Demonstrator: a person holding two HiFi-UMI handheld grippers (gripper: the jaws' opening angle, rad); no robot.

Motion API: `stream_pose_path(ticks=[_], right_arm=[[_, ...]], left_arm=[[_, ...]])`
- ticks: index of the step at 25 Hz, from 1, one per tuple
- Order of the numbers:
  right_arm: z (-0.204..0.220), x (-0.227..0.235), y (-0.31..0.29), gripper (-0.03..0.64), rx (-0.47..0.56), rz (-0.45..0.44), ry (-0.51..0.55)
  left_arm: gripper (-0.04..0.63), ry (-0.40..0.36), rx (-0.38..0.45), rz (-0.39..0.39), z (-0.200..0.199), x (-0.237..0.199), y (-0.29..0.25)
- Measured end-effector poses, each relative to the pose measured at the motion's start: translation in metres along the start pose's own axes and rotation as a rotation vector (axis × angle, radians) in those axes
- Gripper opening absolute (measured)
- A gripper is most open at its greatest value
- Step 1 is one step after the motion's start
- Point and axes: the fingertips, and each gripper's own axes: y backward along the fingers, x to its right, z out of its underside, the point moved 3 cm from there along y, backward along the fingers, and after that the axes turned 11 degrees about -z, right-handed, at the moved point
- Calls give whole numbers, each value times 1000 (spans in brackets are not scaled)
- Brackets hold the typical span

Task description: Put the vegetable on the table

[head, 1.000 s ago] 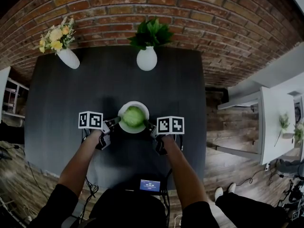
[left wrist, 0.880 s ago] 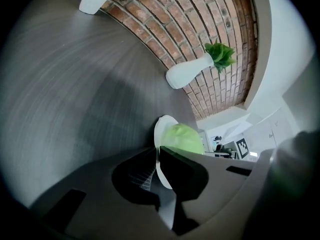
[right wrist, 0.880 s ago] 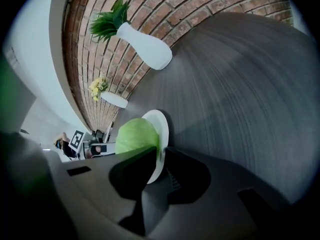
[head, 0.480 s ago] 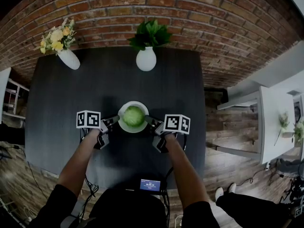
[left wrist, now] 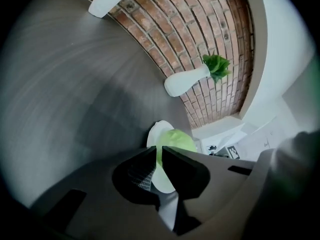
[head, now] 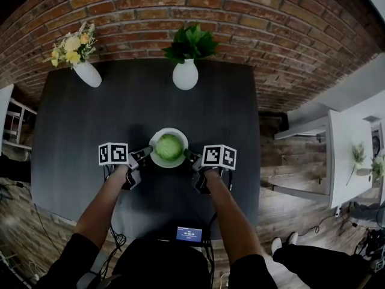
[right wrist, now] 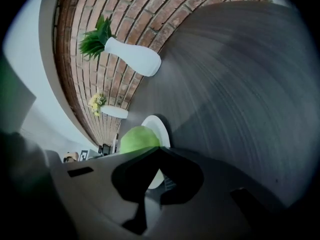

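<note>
A green cabbage (head: 169,146) lies on a white plate (head: 169,165) near the middle of the dark table (head: 78,137). My left gripper (head: 145,155) grips the plate's left rim and my right gripper (head: 191,158) grips its right rim. In the left gripper view the jaws (left wrist: 160,156) are nearly together, with the plate's white edge (left wrist: 156,133) between them and the cabbage (left wrist: 177,140) just beyond. In the right gripper view the jaws (right wrist: 159,151) meet over the plate's rim (right wrist: 159,126), with the cabbage (right wrist: 137,139) behind. Whether the plate rests on the table is unclear.
A white vase with green leaves (head: 185,74) stands at the table's far edge, and a vase with yellow flowers (head: 87,72) at the far left corner. A brick wall (head: 240,17) runs behind. To the right stands a white table (head: 349,155) on the wooden floor.
The plate with the cabbage has shifted slightly away from me. The right gripper swung a little outward, then back. Both grippers stay at the plate's rim.
</note>
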Motion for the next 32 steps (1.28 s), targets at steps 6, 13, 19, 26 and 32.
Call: stream_pose_path(ticks=[6, 13, 19, 26, 32], right_arm=[[0, 4, -1, 6, 3, 27, 31], [-2, -8, 1, 8, -5, 0, 71], [-20, -13, 9, 8, 27, -24, 191], [-14, -78, 30, 6, 36, 75, 765], [29, -172, 56, 6, 177, 40, 1110]], left_arm=[[5, -46, -19, -60, -1, -8, -5], [5, -67, -42, -5, 1, 0, 3], [4, -180, -25, 157, -3, 24, 2], [3, -606, 111, 216, 12, 81, 41], [3, -898, 222, 227, 53, 125, 122]])
